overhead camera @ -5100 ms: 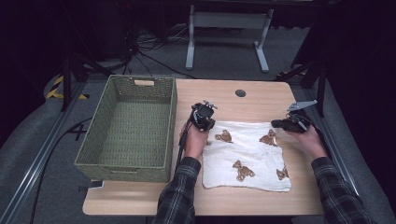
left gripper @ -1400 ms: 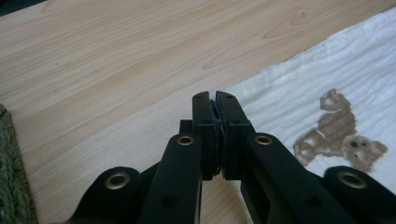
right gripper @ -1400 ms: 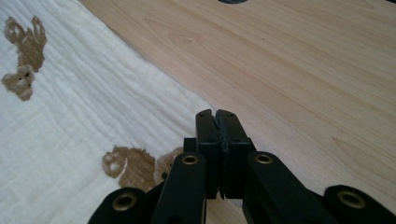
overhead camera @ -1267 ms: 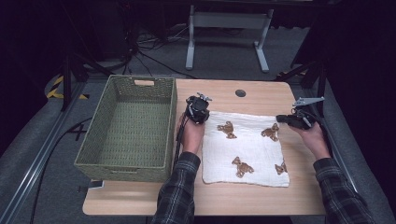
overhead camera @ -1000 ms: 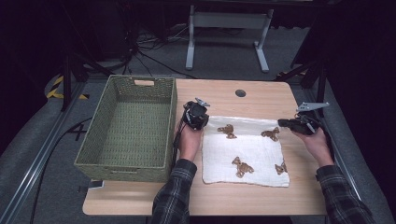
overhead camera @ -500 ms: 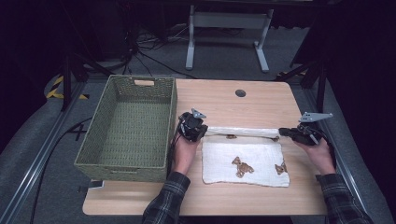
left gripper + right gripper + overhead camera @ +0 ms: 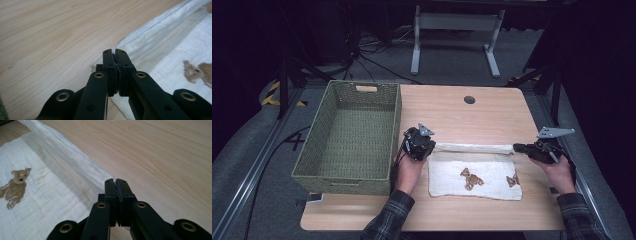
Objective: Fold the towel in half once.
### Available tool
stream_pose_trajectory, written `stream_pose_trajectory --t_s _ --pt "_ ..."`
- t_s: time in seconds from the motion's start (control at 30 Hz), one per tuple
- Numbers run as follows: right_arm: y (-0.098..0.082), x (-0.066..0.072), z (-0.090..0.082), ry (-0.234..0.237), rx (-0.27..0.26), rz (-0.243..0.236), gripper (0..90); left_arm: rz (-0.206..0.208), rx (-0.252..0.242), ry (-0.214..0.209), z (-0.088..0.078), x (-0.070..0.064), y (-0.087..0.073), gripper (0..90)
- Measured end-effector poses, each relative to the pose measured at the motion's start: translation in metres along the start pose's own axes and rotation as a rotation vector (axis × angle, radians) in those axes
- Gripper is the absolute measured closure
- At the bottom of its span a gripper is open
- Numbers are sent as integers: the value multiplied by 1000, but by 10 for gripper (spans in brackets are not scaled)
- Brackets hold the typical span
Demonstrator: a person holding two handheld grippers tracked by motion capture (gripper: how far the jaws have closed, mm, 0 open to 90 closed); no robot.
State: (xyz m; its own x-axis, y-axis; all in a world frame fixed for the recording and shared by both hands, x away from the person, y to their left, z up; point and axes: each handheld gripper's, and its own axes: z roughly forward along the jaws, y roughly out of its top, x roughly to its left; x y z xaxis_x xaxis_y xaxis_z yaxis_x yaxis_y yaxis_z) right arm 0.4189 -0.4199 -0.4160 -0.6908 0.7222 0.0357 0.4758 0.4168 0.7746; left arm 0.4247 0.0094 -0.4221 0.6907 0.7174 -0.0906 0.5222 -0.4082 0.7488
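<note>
High view: a white cloth (image 7: 474, 172) with bear prints is seen lying near the table's (image 7: 492, 110) front edge, its far edge folded toward the person. Its far corners are pinched in the closed left gripper (image 7: 430, 148) and right gripper (image 7: 515, 148). No legible writing is seen.

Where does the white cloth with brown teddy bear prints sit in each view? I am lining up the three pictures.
High view: the white cloth with brown teddy bear prints lies right of centre on the wooden table, between the left gripper and the right gripper.
Left gripper view: the cloth is at right.
Right gripper view: the cloth is at left.
Shared landmark: the cloth's lifted far edge.
</note>
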Motion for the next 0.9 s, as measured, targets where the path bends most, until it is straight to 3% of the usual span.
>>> stream_pose_trajectory --t_s 0.57,0.8,0.9 --pt "-13 24 -14 20 7 -47 885 29 2 22 -21 -22 -15 875" --pt "-20 33 -17 37 17 -54 885 74 39 36 -24 -38 -23 875" --pt "-25 37 -20 42 20 -58 885 75 61 46 -28 -44 -27 875"
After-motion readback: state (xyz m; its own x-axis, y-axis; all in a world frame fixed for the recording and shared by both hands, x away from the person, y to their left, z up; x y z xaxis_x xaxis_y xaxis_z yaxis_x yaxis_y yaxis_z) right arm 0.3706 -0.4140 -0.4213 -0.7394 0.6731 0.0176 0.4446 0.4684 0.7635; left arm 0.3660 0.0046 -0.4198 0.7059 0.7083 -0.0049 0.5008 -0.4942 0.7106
